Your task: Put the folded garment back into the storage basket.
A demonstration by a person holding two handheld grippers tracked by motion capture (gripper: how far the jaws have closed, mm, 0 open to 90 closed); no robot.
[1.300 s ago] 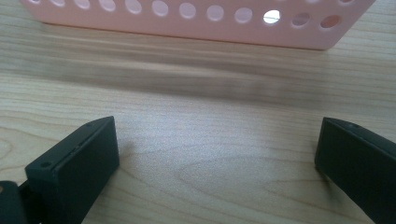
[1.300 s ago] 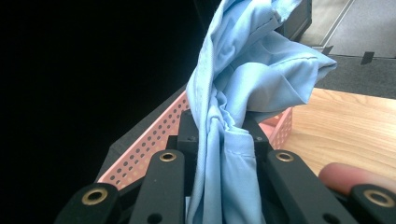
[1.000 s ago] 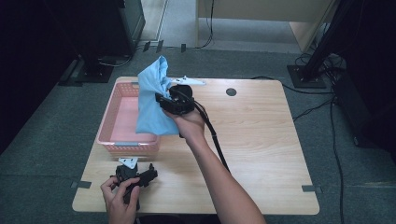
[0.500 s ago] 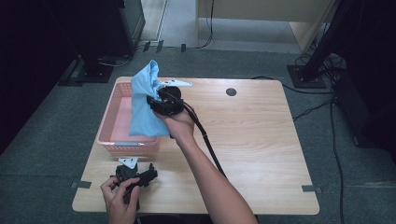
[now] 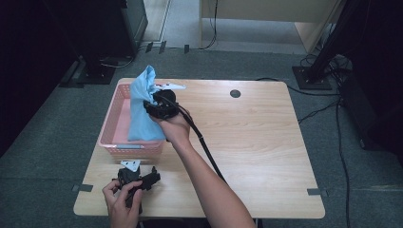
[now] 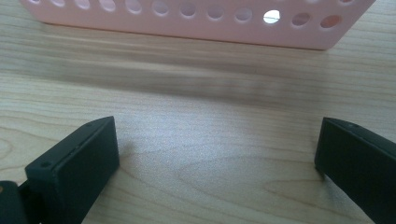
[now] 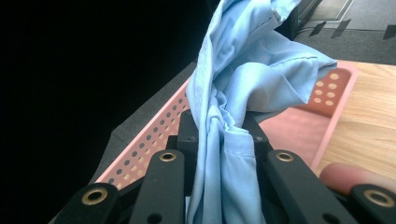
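Note:
A light blue cloth (image 5: 142,107) hangs over the pink perforated basket (image 5: 115,129) at the table's left side. My right gripper (image 5: 153,105) is shut on the blue cloth (image 7: 233,107), which bunches up between the jaws and drapes down past them above the basket (image 7: 336,100). My left gripper (image 5: 139,179) rests low on the table near the front edge, just in front of the basket. Its jaws stand wide apart with bare wood between them, and the basket's front wall (image 6: 196,21) lies ahead of my left gripper (image 6: 217,154).
The wooden table (image 5: 256,142) has a round dark grommet hole (image 5: 235,93) at the back. The right gripper's black cable (image 5: 204,147) trails along the forearm. Dark stands and cables sit on the grey floor around the table.
My right gripper has carried the blue cloth leftward and farther over the basket. The left gripper has stayed where it was.

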